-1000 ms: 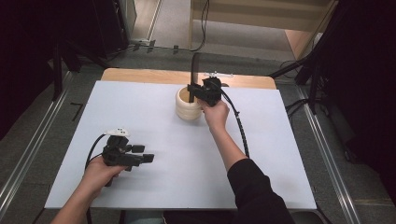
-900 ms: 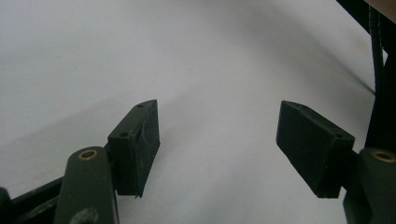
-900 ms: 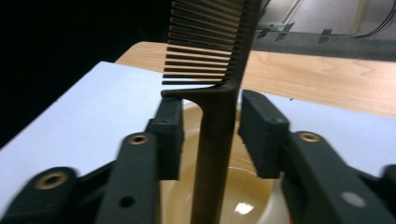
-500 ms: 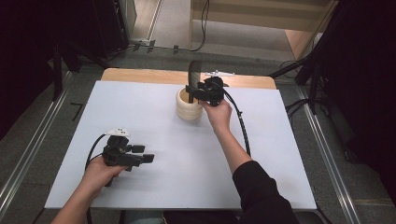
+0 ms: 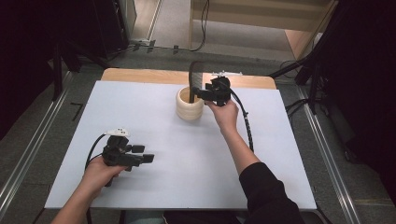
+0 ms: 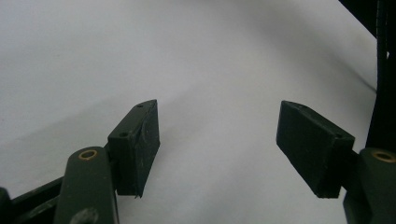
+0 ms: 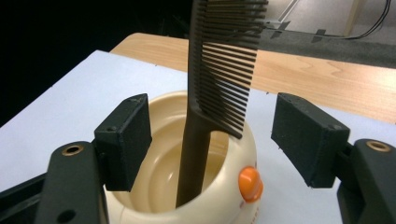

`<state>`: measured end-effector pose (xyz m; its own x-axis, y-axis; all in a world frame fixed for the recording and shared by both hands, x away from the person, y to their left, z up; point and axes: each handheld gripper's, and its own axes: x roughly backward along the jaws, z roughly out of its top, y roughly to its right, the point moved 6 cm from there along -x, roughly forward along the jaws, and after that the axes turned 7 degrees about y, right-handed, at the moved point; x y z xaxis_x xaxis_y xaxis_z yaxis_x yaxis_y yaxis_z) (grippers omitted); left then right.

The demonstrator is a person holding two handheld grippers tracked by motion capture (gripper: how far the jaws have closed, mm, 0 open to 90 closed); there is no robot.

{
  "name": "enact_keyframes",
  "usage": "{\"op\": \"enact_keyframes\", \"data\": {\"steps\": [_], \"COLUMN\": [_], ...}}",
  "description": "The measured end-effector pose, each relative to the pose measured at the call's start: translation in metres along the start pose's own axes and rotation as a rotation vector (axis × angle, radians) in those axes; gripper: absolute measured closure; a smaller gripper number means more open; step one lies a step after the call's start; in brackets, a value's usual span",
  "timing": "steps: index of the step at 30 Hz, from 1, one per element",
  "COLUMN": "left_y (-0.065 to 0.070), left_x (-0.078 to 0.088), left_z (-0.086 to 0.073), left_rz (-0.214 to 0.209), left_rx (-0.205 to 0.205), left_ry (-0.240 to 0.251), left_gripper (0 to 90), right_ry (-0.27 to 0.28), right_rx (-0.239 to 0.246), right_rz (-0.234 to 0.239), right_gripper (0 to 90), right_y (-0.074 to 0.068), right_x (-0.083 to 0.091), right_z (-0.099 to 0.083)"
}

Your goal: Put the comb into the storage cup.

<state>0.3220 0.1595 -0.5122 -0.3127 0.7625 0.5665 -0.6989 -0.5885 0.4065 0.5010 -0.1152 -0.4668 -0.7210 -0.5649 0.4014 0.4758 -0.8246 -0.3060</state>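
Right tool [image 7: 212,135] has just been opening its jaws, so it's letting go of the comb [image 7: 219,79], now standing handle-down in the cream cup [image 5: 189,103] on the counter [image 5: 196,154]. Drop-off's looking basically done. Left tool [image 6: 217,140] is sitting open and empty, well apart.
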Motion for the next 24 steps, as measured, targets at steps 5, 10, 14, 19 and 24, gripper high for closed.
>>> {"op": "enact_keyframes", "data": {"steps": [5, 10, 14, 19, 24], "left_y": [0.000, -0.001, 0.000, 0.000, -0.001], "left_x": [0.000, 0.000, 0.000, 0.000, 0.001], "left_z": [0.000, 0.000, 0.000, 0.000, 0.000], "left_rz": [0.002, 0.004, 0.003, 0.004, 0.005], "left_rx": [0.002, 0.000, 0.001, 0.002, 0.000], "left_ry": [0.002, -0.001, 0.001, 0.002, 0.002], "left_gripper": [30.7, 30.8, 30.7, 30.7, 30.7], "right_ry": [-0.016, -0.031, -0.043, -0.039, -0.043], "right_rx": [-0.005, 0.002, 0.005, 0.011, 0.023], "right_rz": [0.022, 0.036, 0.044, 0.057, 0.059], "right_gripper": [26.4, 26.3, 26.4, 26.4, 26.3], "right_y": [0.000, -0.001, -0.002, -0.005, -0.007], "right_x": [0.006, 0.012, 0.016, 0.024, 0.031], "right_z": [-0.002, -0.004, -0.007, -0.009, -0.011]}}
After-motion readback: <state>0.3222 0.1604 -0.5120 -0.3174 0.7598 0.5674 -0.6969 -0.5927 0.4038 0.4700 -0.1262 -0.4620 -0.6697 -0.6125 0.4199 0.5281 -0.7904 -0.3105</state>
